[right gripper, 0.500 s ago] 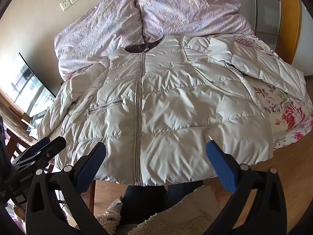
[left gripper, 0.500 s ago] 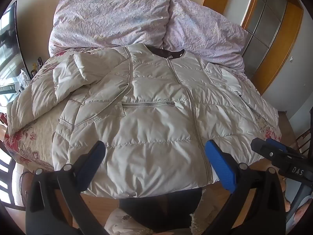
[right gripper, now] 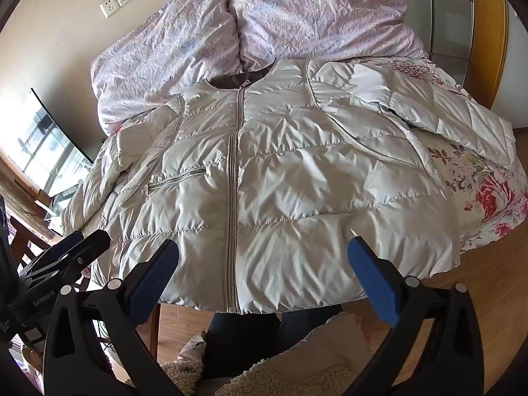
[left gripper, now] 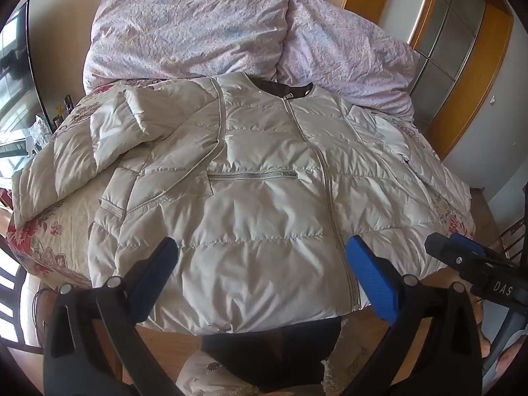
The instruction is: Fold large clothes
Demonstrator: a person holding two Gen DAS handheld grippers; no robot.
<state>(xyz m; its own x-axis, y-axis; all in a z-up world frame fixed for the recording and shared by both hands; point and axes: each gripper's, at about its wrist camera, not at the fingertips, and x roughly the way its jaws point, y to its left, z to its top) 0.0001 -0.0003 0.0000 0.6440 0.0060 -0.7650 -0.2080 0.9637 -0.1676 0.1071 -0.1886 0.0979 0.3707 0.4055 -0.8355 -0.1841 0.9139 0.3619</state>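
Left wrist view shows a cream puffer jacket (left gripper: 264, 204) spread front-up on a floral bedspread (left gripper: 62, 234), zipped closed, its collar at the far end against two lilac pillows (left gripper: 198, 29) and its hem hanging over the near edge of the bed. One sleeve (left gripper: 109, 138) is folded in on the left side, its cuff lying over the shoulder. The left gripper (left gripper: 262, 272) hangs above the hem with its blue pads wide apart, holding nothing. Right wrist view has the right gripper (right gripper: 264, 272) likewise spread wide and empty over the hem, just right of the zip (right gripper: 232, 198). The other sleeve (right gripper: 429, 105) lies out to the far right on the bedspread.
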